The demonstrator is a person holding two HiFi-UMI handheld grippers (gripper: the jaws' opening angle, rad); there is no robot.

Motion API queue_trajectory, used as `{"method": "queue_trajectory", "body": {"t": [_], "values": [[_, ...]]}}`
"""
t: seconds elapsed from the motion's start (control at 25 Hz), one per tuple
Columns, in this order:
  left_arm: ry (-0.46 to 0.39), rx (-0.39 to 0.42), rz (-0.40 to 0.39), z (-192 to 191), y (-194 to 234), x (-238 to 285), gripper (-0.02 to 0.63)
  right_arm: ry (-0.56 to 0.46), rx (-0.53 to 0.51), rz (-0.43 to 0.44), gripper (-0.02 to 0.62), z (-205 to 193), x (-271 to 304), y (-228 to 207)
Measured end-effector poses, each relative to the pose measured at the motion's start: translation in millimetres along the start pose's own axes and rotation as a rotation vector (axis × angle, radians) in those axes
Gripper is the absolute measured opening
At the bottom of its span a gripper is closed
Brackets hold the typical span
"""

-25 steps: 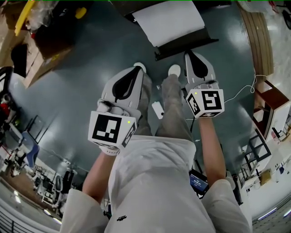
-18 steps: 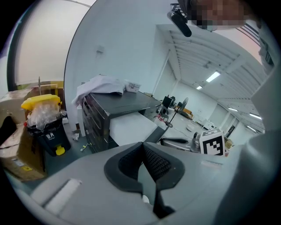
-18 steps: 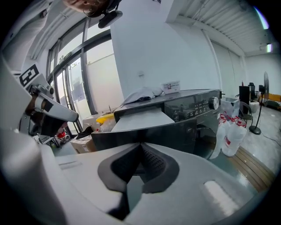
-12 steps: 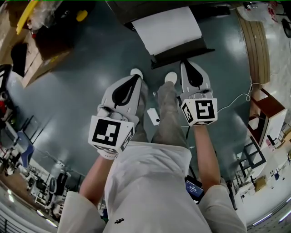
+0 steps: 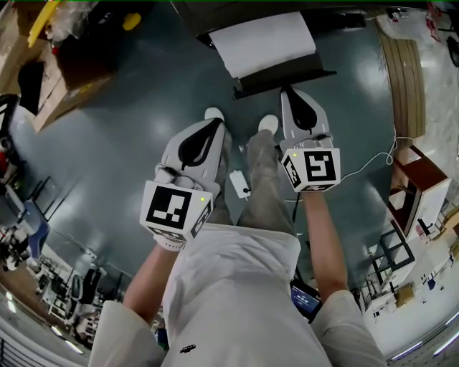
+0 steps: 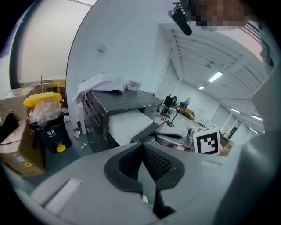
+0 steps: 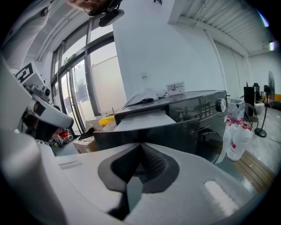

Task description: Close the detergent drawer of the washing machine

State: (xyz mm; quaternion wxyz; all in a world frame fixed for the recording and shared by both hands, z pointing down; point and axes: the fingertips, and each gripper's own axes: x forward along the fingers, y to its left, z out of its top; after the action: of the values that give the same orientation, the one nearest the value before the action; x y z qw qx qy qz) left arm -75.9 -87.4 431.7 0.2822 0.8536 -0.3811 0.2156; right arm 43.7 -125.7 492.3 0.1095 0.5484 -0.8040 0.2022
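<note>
Drawer, head view: the drawer [image 5: 265, 43] stands pulled out of the washer [image 5: 193, 11] at the top of frame, white top showing, dark front panel toward the person.
Risk, head view: the right tool [image 5: 292, 93] sits near the panel's right end. A push that far off centre could skew the drawer and jam it on its runners.
Arms, head view: the right forearm reaches forward, the tool aimed at the panel; whether the tip touches it cannot be told. The left tool [image 5: 213, 123] hangs lower and well apart from the drawer, over the floor.
Risk, left gripper view: the drawer [image 6: 125, 125] lies ahead and out of reach, so this side gives no steadying. One-handed pushing may leave it short of shut.
Left tool, left gripper view: the left tool [image 6: 142, 147] has its pads together with nothing between them, tilted downward.
Risk, right gripper view: the dark panel [image 7: 175, 129] is smooth and glossy, so a closed tip could slide along it and off the edge.
Right tool, right gripper view: the right tool [image 7: 140, 146] is fully closed and empty, pointing slightly down at the panel, with the washer [image 7: 206, 107] behind.
</note>
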Motion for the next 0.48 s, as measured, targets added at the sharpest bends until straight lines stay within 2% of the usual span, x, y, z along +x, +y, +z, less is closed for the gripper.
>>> {"method": "queue_trajectory", "body": {"t": [0.48], "values": [[-0.003,-0.026,0.023,-1,7,1,0.017,-0.044,-0.038,0.048,0.002,31,51,0]]}}
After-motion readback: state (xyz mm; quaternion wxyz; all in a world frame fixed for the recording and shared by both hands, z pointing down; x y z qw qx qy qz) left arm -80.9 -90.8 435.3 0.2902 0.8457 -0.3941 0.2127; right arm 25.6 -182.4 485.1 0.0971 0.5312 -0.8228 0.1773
